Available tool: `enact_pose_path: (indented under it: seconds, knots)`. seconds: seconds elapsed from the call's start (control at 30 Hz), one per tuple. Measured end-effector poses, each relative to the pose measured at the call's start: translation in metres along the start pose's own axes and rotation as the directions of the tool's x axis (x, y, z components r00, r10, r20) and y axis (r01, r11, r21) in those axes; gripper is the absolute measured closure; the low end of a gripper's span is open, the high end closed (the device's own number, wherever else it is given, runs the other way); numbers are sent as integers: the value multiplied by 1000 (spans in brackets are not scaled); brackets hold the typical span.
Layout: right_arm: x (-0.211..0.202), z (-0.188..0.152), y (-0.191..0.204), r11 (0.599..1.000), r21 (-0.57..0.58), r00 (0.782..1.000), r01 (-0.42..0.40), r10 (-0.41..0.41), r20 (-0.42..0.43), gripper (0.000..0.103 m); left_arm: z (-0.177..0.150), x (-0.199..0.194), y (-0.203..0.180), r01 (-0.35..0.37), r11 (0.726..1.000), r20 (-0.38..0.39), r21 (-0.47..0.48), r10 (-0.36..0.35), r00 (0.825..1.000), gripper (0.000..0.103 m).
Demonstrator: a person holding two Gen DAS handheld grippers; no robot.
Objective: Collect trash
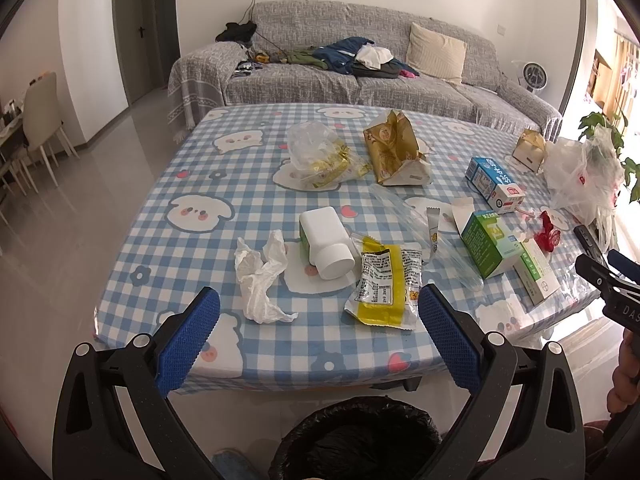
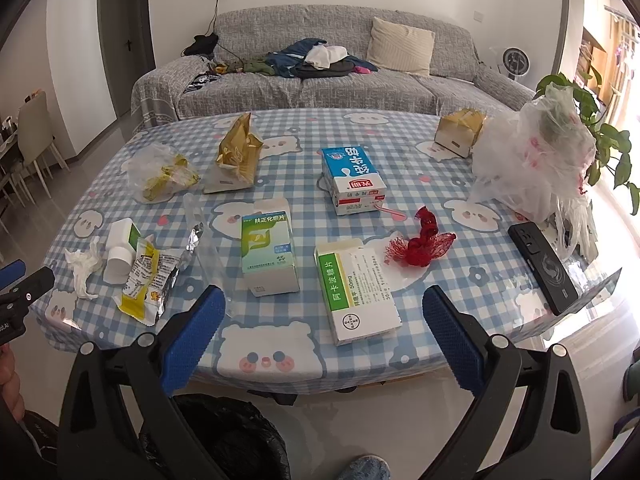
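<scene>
Both grippers hang wide open and empty just before the near edge of the counter (image 1: 192, 184), so I judge the first pick is not yet begun. The left gripper (image 1: 319, 322) has the crumpled tissue (image 1: 260, 276) and the yellow snack wrapper (image 1: 386, 286) closest to it, with the white bottle (image 1: 326, 242) lying on its side between and behind them. The trash bin with black bag (image 1: 360, 440) stands on the floor just under this gripper, so a short path is possible. For a good pick, I would come down on the tissue from above and close on its thick middle, because the thin ends may slip out.

The right gripper (image 2: 324, 322) faces the white and green medicine box (image 2: 358, 290). Only its view shows well the black phone (image 2: 544, 266), the red ornament (image 2: 424, 242) and the whole milk carton (image 2: 354, 180). The phone is probably not trash
</scene>
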State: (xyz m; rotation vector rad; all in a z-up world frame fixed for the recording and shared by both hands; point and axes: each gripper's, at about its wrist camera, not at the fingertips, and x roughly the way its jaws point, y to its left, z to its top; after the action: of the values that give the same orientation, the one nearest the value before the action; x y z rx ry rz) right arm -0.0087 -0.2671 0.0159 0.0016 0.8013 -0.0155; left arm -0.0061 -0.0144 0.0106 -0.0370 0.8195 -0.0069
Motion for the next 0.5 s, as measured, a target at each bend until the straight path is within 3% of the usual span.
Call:
enact_pose_path:
  seconds: [0.27,0.5]
  knots:
    - [10,6,10,1000,-20,1000,-9,9,-5,8,4,7,5,-9,1000,-13,-5,9,1000,6]
    - [38,19,28,998,-54,999,-25,23,-32,8,18,41,12,-24,1000,-63,-17,23,998,6]
